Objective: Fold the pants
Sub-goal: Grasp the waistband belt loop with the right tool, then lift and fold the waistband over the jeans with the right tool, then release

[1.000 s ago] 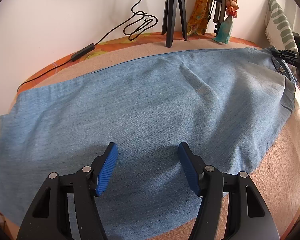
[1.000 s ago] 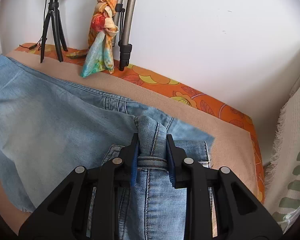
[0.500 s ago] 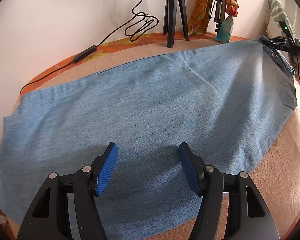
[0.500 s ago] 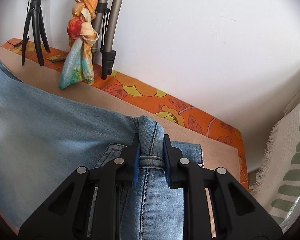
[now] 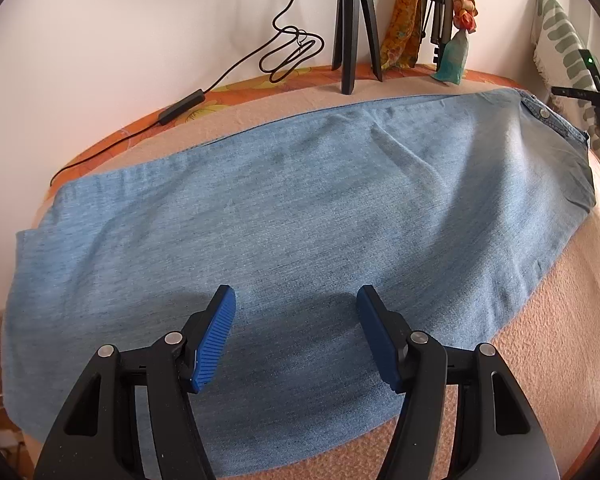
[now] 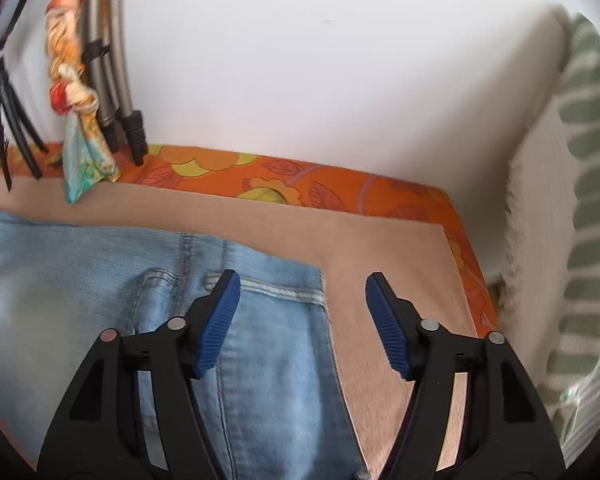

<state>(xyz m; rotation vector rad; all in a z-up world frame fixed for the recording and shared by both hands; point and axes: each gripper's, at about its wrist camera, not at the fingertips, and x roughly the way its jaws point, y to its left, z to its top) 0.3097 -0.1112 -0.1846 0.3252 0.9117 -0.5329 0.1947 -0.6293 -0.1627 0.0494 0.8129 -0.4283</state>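
Light blue denim pants (image 5: 300, 208) lie flat across the beige blanket (image 5: 540, 340), legs stacked, hems at the left and waistband (image 5: 548, 120) at the far right. My left gripper (image 5: 296, 336) is open and empty, hovering over the leg fabric near its front edge. In the right wrist view the waistband (image 6: 276, 292) lies flat on the blanket (image 6: 380, 248). My right gripper (image 6: 300, 320) is open and empty above the waistband's right end, its left finger over denim and its right finger over bare blanket.
A black tripod (image 5: 354, 28), coiled cable (image 5: 292, 54) and a knotted scarf on a stand (image 5: 458, 28) stand along the back wall. A green-striped white pillow (image 6: 572, 240) lies at the right. The orange floral sheet (image 6: 300, 188) borders the blanket.
My right gripper opened and let go of the waistband, which now lies flat on the blanket. My left gripper stayed open and drew back slightly.
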